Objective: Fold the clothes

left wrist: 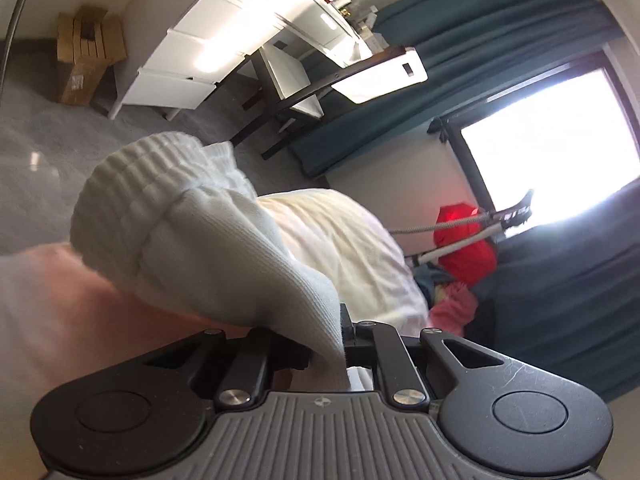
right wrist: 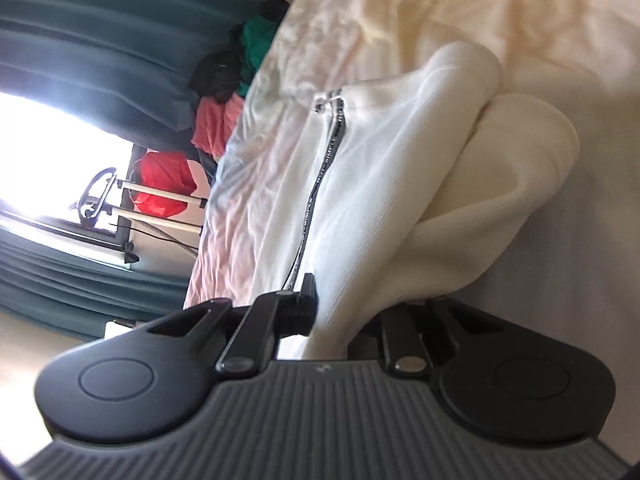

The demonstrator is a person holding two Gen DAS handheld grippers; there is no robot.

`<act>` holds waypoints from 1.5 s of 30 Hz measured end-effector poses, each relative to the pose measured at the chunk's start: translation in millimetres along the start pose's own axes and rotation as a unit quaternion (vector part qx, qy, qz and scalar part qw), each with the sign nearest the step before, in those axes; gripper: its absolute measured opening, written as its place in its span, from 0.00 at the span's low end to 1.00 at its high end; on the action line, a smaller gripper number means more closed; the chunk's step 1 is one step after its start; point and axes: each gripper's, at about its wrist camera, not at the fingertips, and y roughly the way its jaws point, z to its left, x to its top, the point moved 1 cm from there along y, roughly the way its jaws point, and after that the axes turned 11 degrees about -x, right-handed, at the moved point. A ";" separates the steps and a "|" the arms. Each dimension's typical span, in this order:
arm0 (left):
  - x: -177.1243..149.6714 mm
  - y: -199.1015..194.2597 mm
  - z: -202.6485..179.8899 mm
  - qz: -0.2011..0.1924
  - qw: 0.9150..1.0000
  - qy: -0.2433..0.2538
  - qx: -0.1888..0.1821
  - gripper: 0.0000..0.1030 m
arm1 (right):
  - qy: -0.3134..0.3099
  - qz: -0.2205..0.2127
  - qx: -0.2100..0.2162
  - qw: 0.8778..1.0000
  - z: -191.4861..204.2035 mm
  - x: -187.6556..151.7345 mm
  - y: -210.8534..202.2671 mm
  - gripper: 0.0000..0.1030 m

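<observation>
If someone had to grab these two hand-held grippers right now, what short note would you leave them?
Left gripper: shut on the white ribbed garment, lifted off the bed sheet.
Right gripper: shut on the same white garment, by its black zipper.
Other clothes lie piled at the bed's far end.
Done: both ends gripped.
Left: no finished fold shows yet; fold it, lay it flat, then do the pile.

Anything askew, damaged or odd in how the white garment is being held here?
Nothing looks damaged. The white zip garment is bunched rather than flat: its ribbed cuff is crumpled above the left hand-held gripper, and the right hand-held gripper pinches it beside the zipper.
</observation>
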 end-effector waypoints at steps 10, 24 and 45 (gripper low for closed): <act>-43.8 -43.4 43.7 0.027 0.997 0.060 0.040 0.25 | 0.012 0.033 -0.016 0.999 -31.6 -14.0 -7.2 0.16; -84.8 -74.7 -31.2 0.045 0.961 0.257 0.088 0.85 | 0.020 0.038 -0.005 0.999 -36.5 -13.3 -6.1 0.17; -235.7 77.3 -129.0 0.084 0.916 0.386 0.076 0.90 | -0.023 -0.045 0.056 0.997 -11.4 -11.3 -29.6 0.17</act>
